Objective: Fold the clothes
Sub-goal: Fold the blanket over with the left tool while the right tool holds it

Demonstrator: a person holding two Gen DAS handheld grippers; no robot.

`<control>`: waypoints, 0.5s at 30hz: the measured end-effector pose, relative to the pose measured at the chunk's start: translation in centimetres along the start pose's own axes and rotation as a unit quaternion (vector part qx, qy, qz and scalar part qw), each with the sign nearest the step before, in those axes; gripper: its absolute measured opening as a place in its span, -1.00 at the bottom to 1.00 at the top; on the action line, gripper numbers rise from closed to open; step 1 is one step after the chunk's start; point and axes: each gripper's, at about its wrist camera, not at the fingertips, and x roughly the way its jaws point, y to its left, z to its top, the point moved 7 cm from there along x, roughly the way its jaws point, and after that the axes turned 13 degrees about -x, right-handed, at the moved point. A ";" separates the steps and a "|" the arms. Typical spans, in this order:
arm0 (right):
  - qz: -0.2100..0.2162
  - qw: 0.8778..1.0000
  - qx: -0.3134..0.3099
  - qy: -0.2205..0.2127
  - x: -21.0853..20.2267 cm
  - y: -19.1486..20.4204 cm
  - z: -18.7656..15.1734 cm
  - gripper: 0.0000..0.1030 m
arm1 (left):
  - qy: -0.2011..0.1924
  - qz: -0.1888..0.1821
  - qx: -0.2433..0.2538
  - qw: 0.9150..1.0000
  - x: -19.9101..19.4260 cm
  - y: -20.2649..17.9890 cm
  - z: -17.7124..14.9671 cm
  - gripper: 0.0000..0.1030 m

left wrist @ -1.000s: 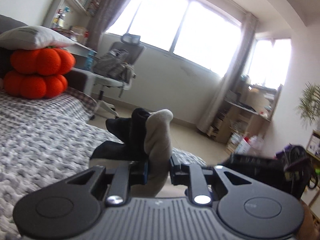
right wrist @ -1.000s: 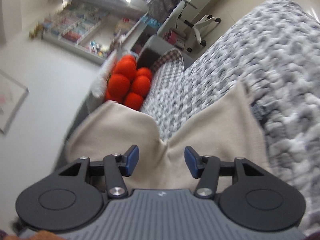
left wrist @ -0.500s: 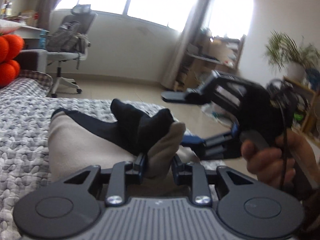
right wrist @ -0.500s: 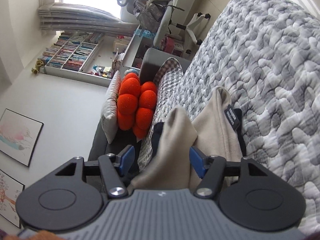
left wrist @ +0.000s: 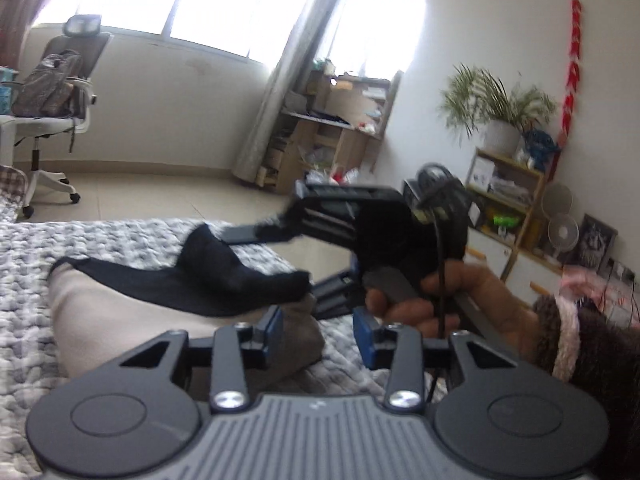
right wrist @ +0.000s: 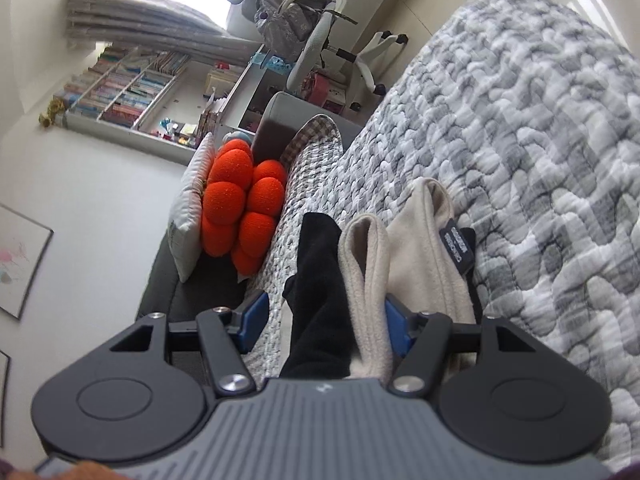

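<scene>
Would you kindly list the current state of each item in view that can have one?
left tool: open, holding nothing, fabric just beside one finger.
right tool: open, with fabric folds between its fingers.
beige garment: bunched on the bed, black lining showing.
quilted bedspread: spread flat over the bed.
office chair: upright, a bag on its seat.
</scene>
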 end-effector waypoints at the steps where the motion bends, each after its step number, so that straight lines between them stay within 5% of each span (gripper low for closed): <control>1: -0.004 1.000 -0.008 0.001 0.0 0.2 0.0 0.26 | -0.004 0.001 -0.007 1.000 0.1 0.3 0.3 -0.26; 7: -0.030 0.998 -0.044 0.023 1.0 1.1 -0.1 0.27 | -0.018 0.014 -0.050 0.998 1.5 2.2 1.6 -0.27; 15: -0.021 0.999 0.009 0.022 0.3 -0.9 0.0 0.27 | -0.005 0.001 -0.061 0.998 5.5 1.3 0.1 -0.26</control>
